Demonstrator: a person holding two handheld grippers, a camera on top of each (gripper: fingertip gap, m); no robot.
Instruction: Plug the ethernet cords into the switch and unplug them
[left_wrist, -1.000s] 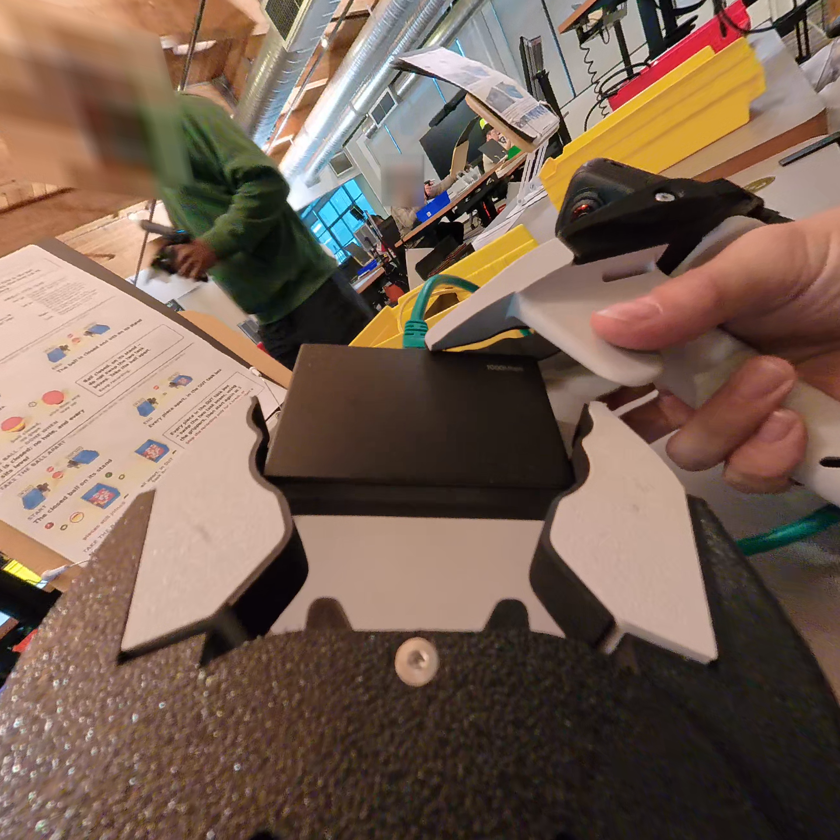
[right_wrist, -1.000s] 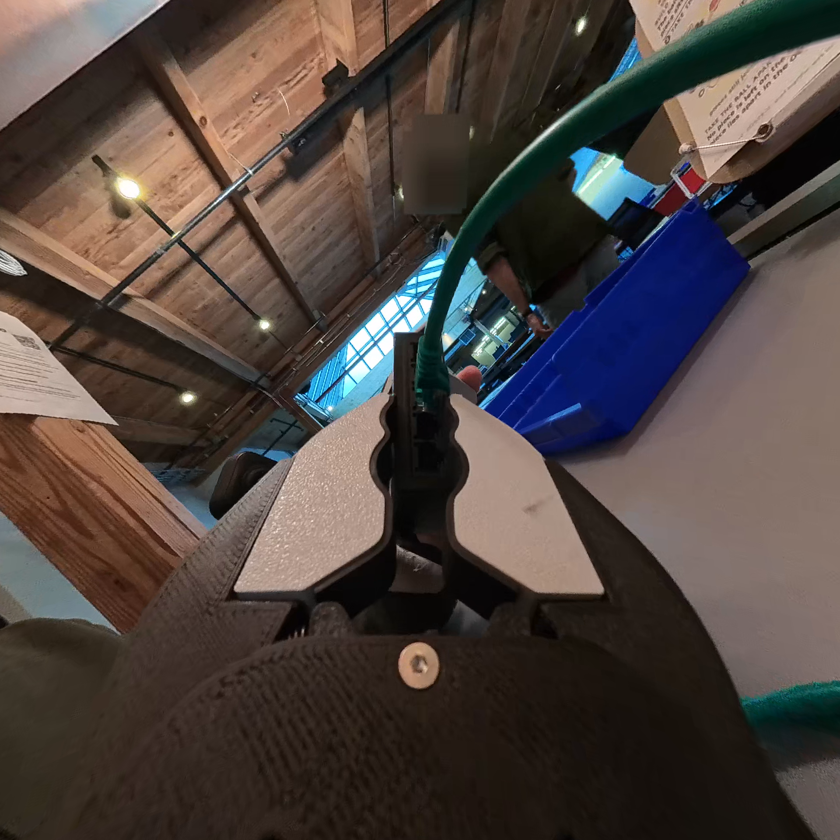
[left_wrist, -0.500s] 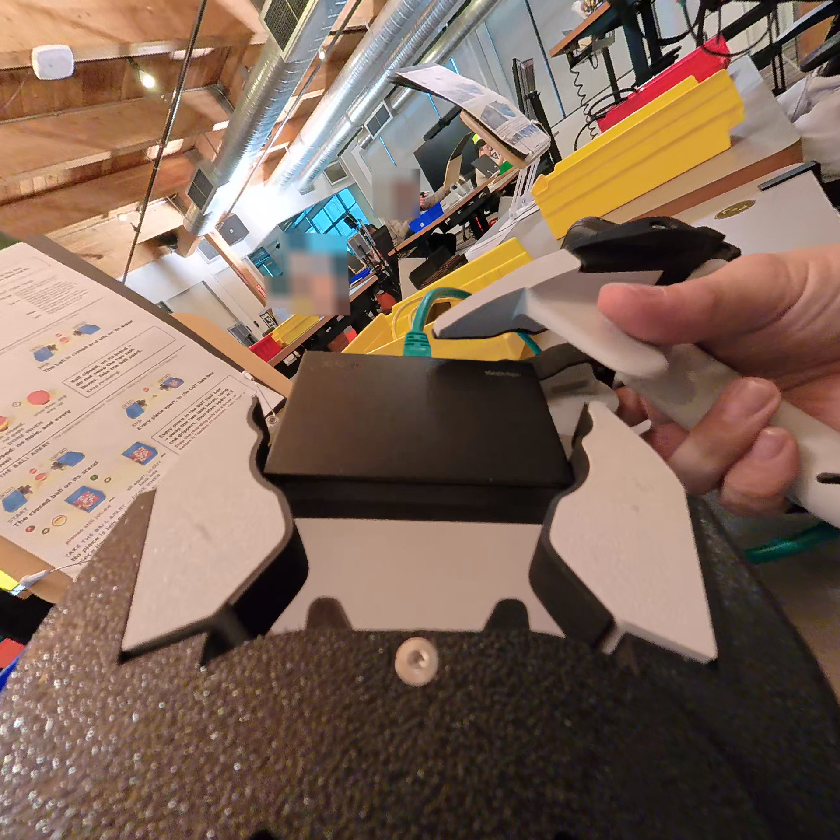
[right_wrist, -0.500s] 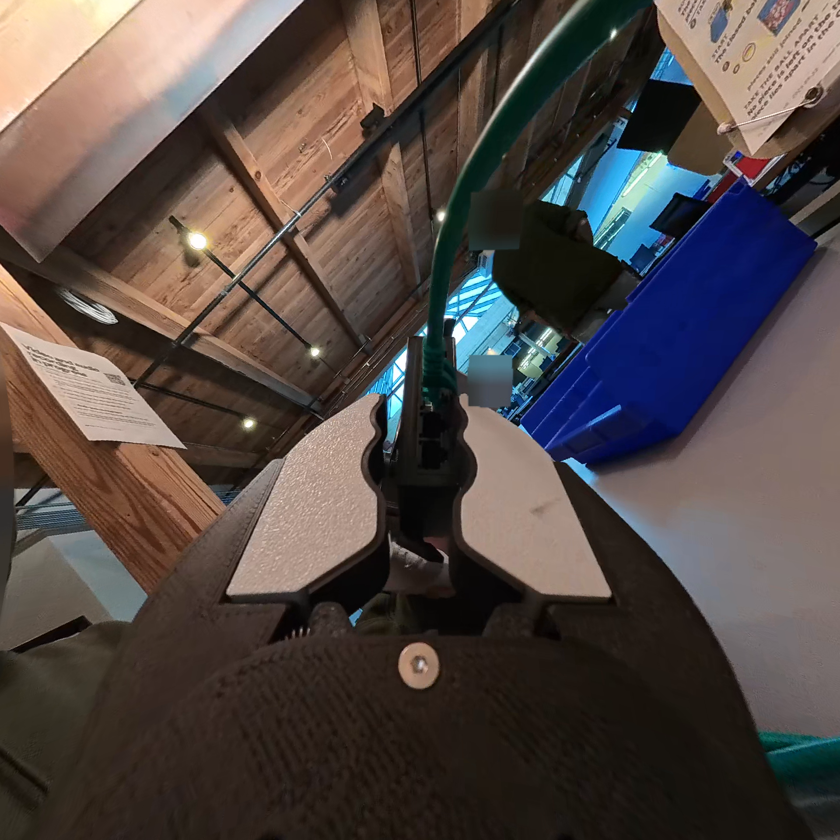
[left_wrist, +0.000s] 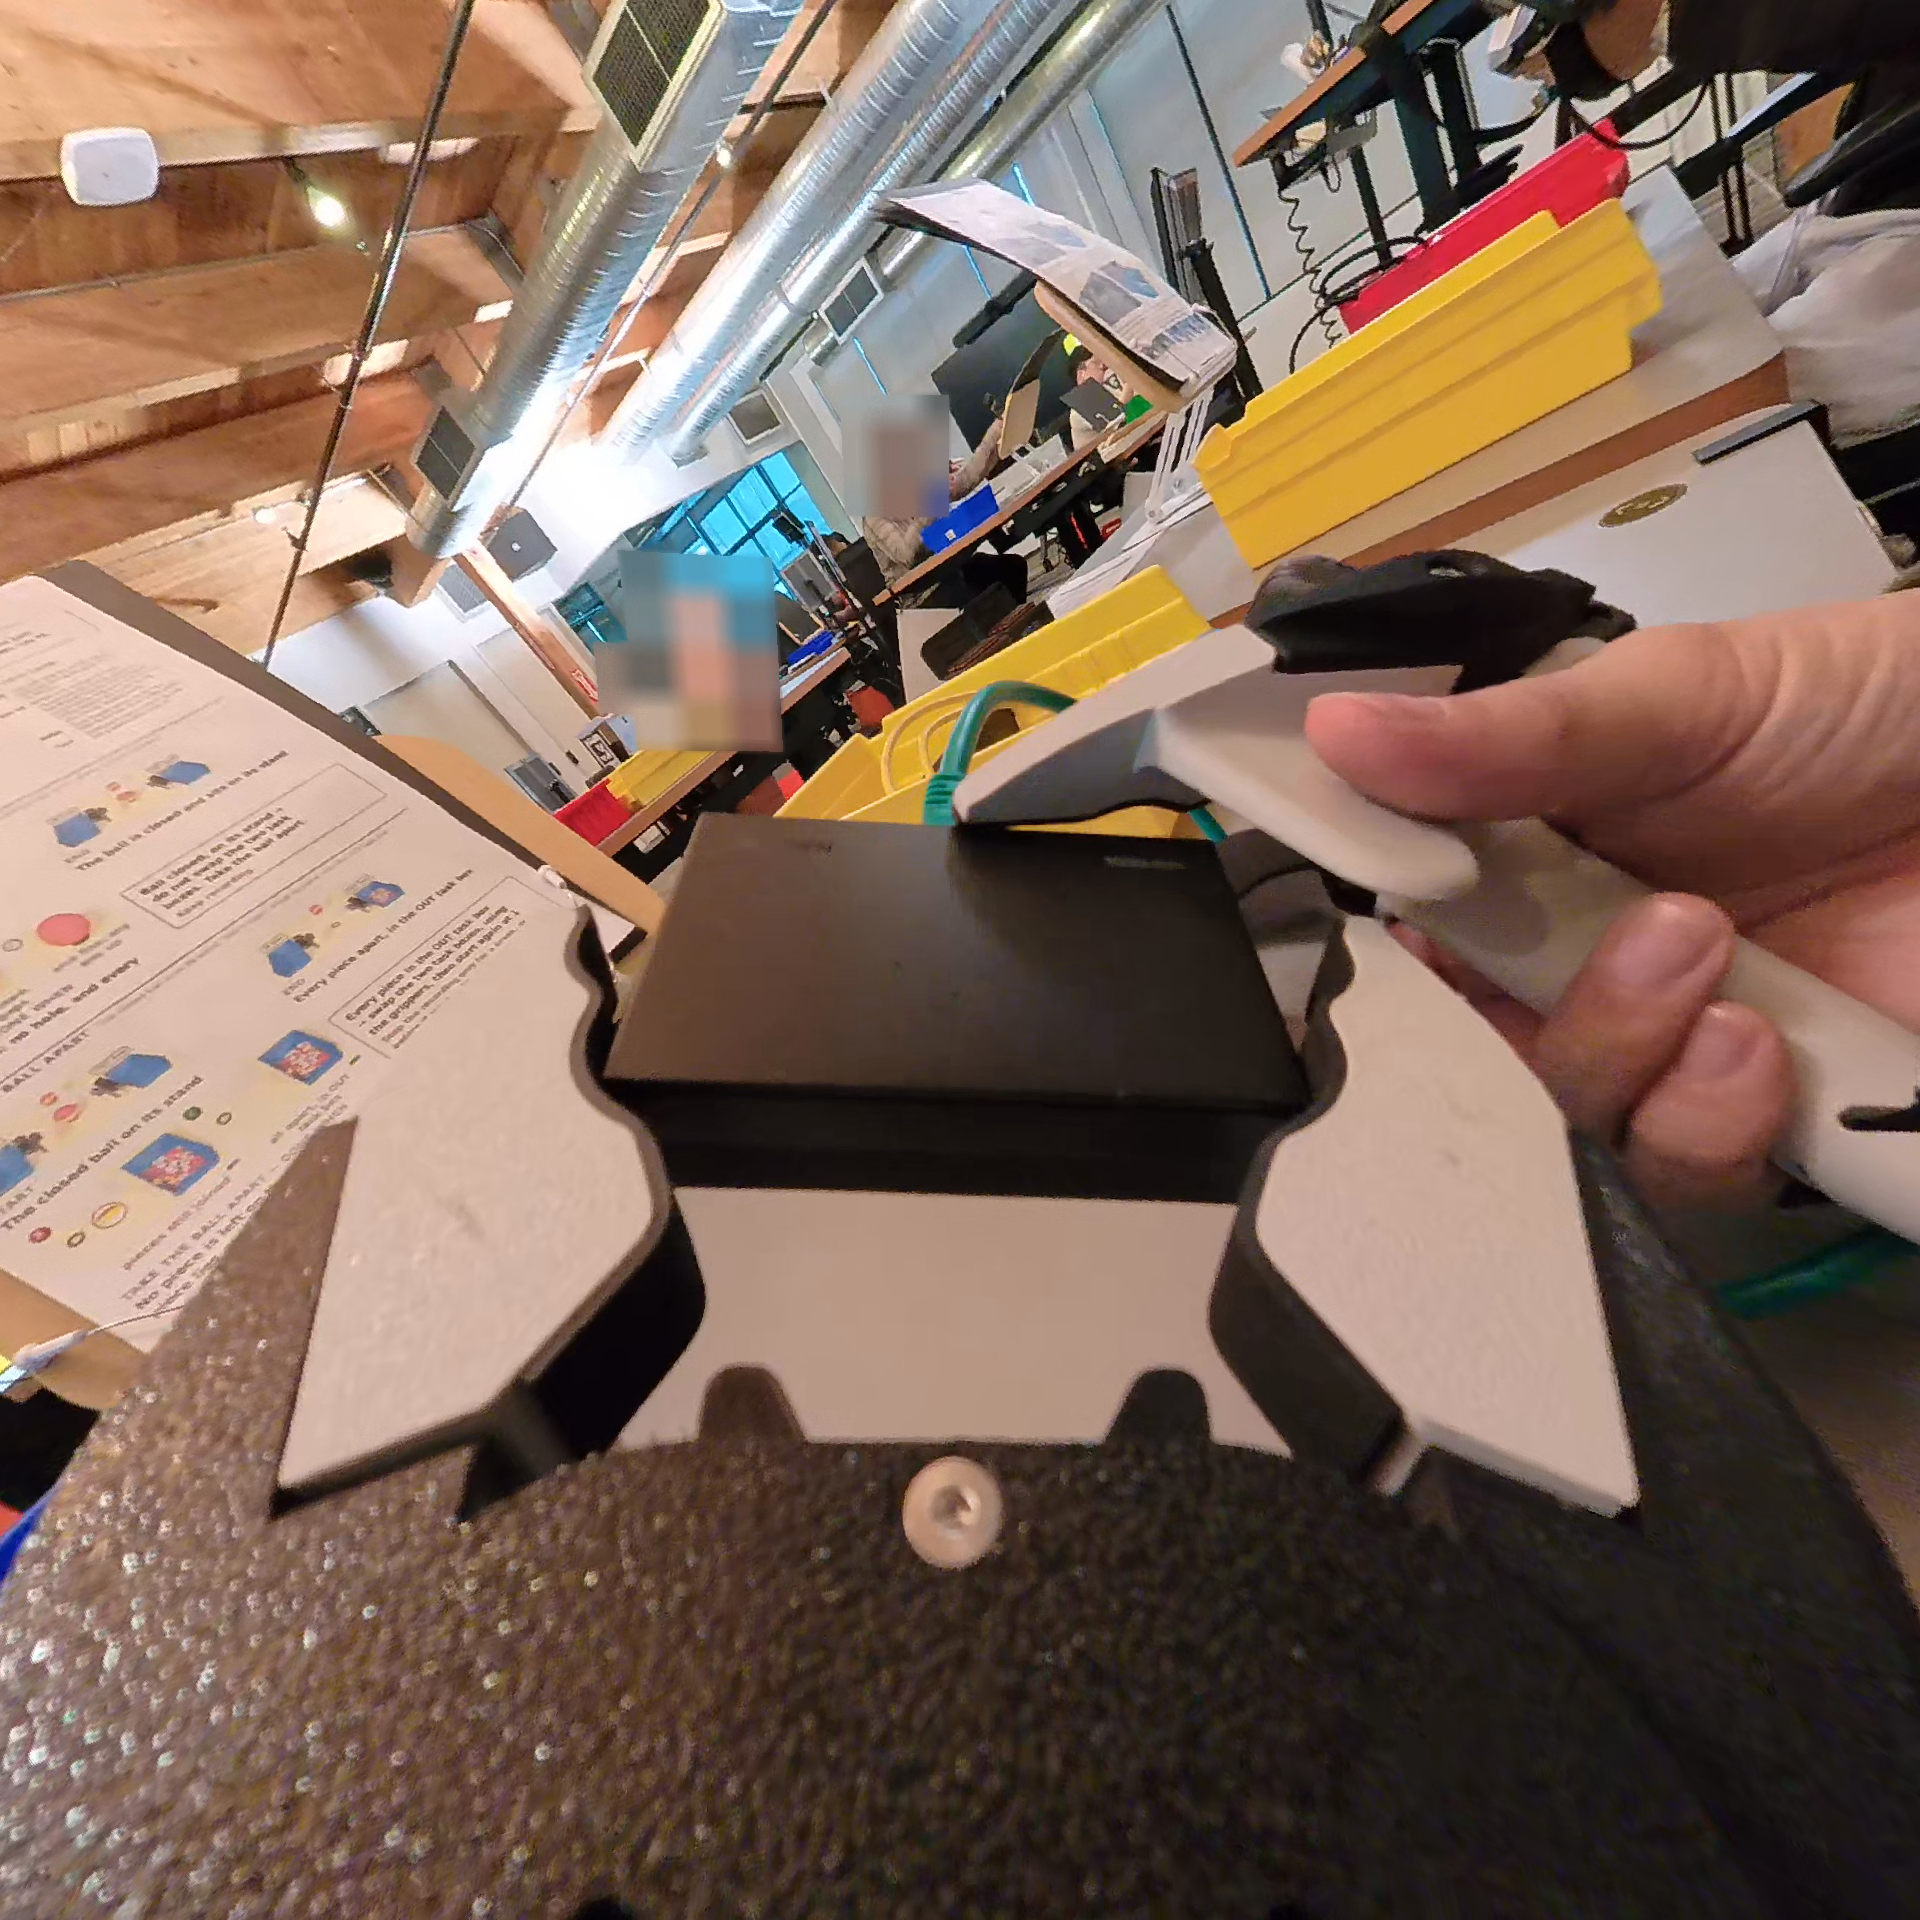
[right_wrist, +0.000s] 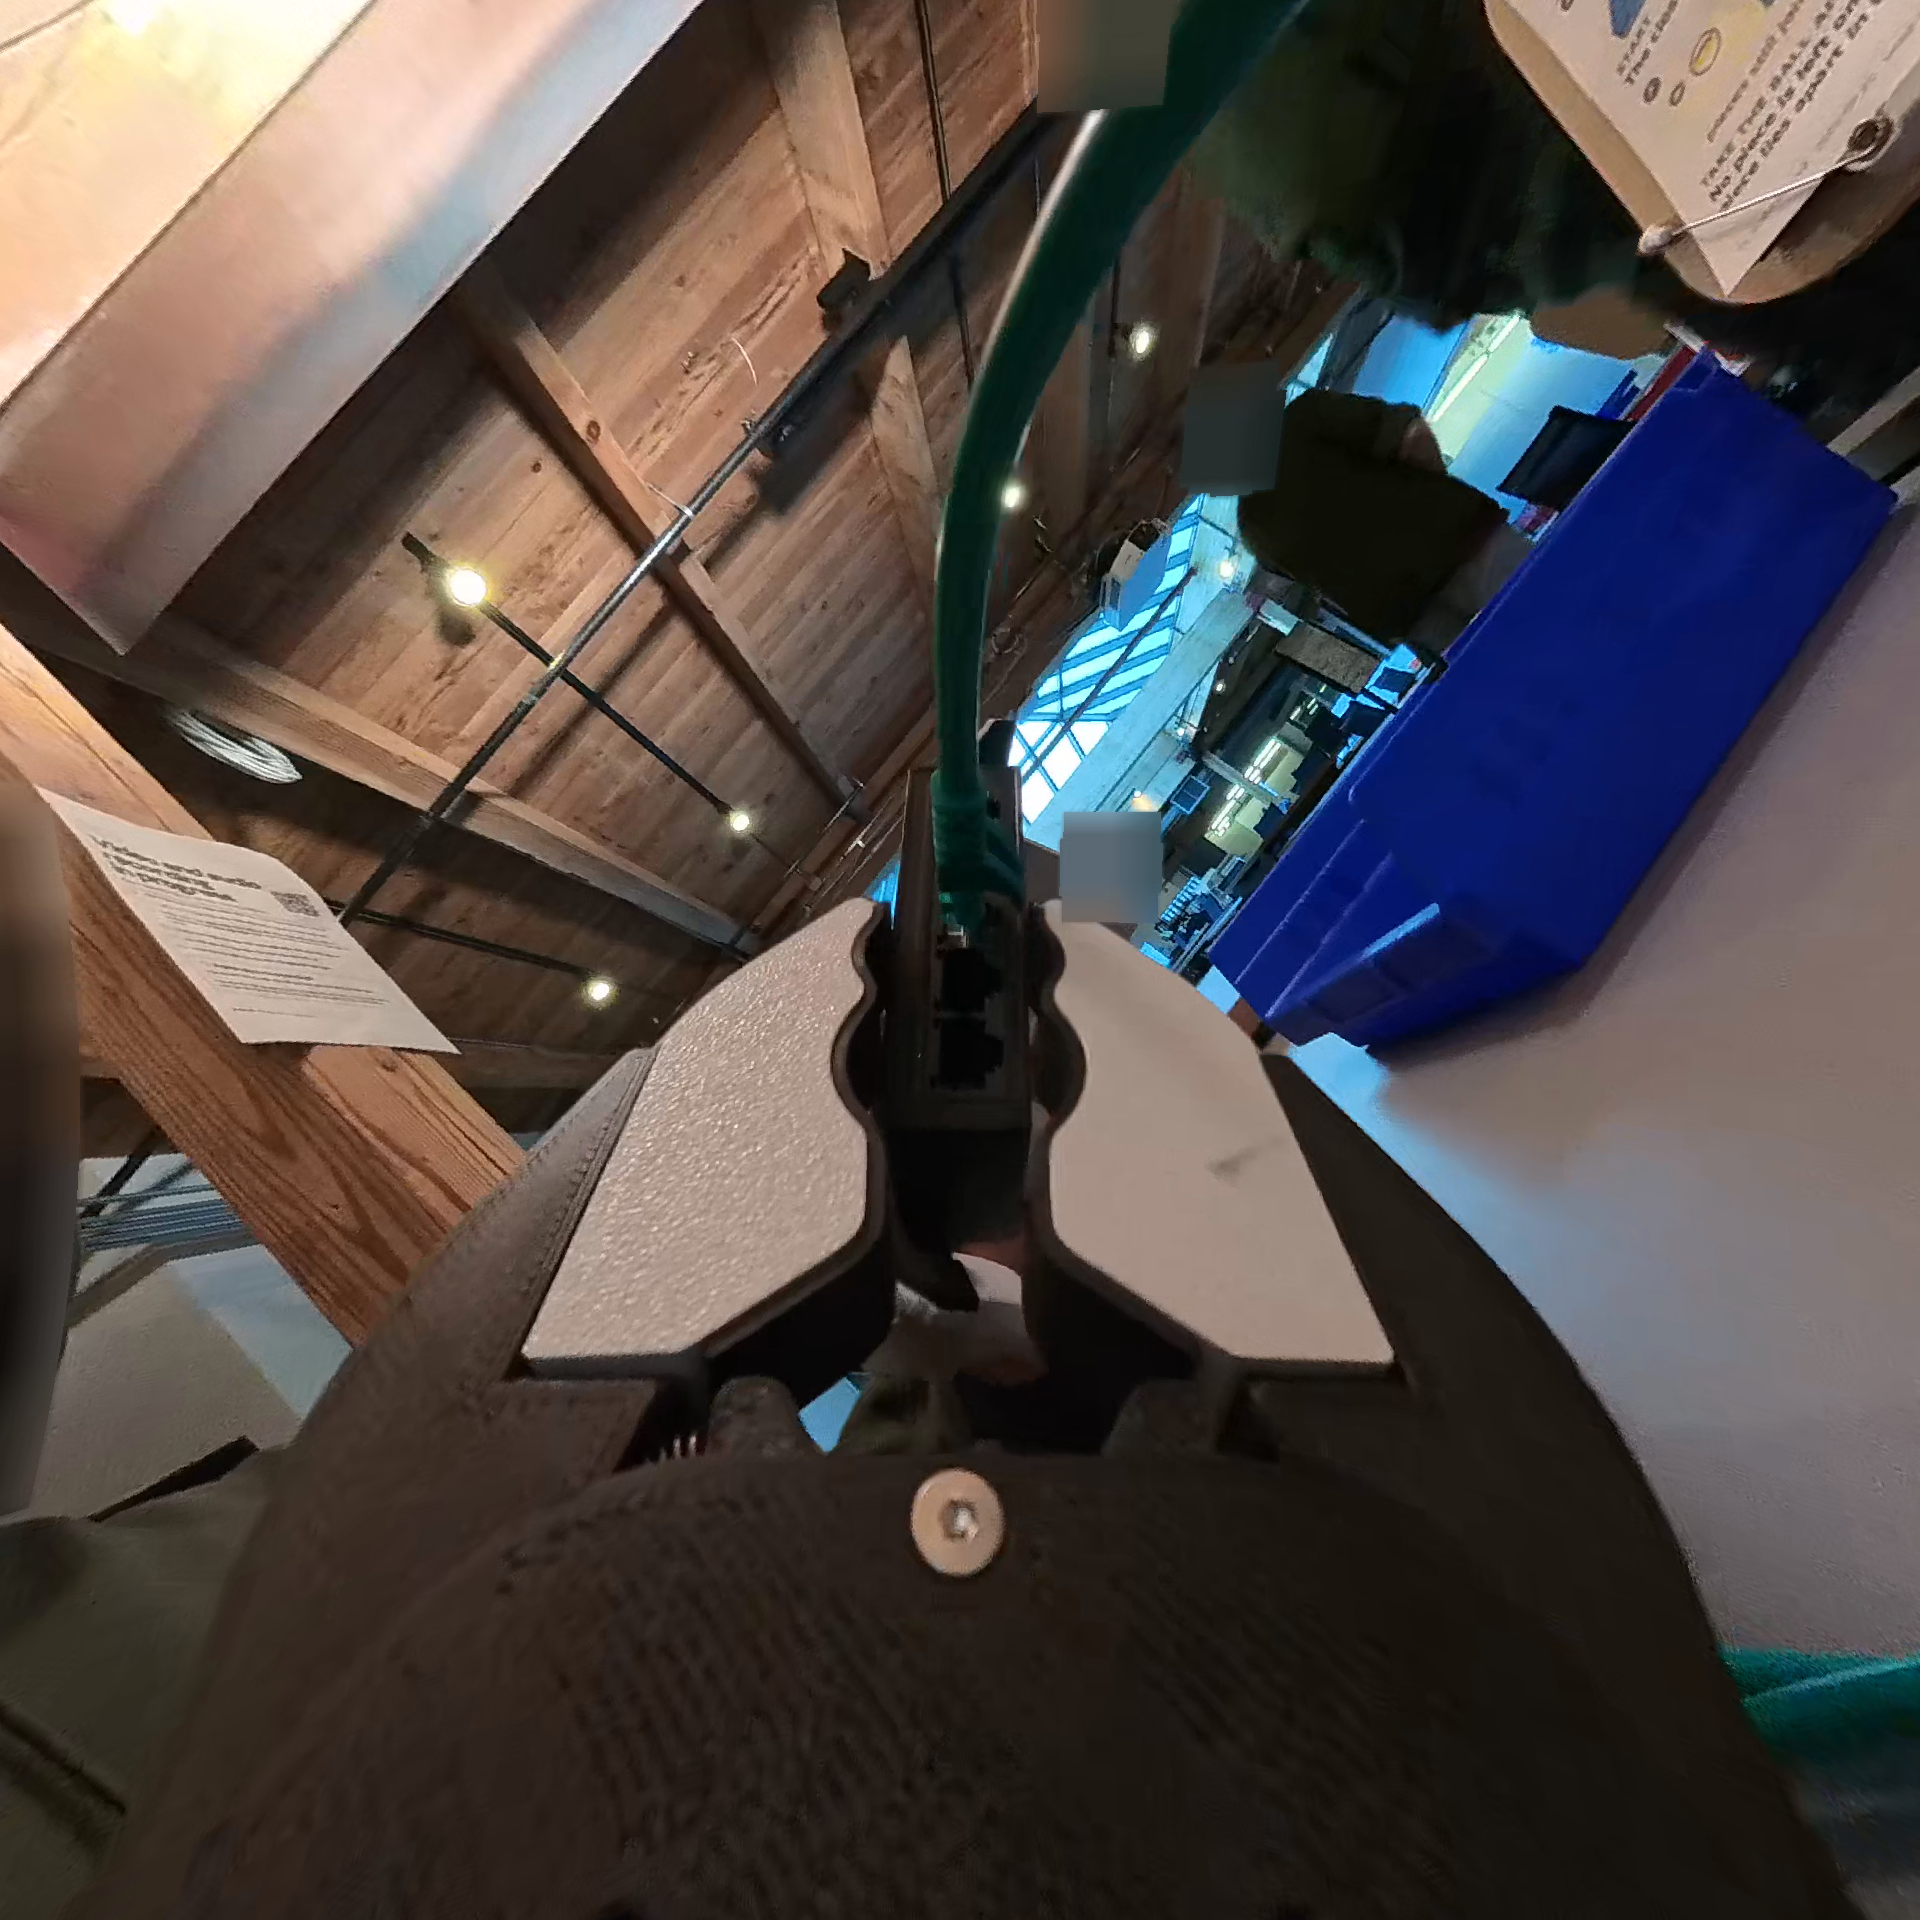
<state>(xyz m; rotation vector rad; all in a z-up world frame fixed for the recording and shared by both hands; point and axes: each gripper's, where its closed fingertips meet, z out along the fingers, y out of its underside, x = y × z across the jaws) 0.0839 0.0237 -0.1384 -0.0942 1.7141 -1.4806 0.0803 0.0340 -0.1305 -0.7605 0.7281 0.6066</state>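
Left gripper (left_wrist: 951, 1049) was clamped across the black switch (left_wrist: 951, 966), one finger on each side, holding it up off the desk (left_wrist: 956, 1288). Right gripper (right_wrist: 961, 997) was pinched on the switch's port face (right_wrist: 961, 1029), with the green ethernet cord (right_wrist: 977, 582) plugged into the port nearest its fingertips and two empty ports closer in. A hand (left_wrist: 1683, 831) held the right gripper's handle; a blue bin (right_wrist: 1558, 831) stood on the desk beyond.

Printed writing shows on an instruction sheet (left_wrist: 197, 935) at left, a paper notice (right_wrist: 249, 956) on a wooden post, and faintly on the black switch (left_wrist: 945, 977).
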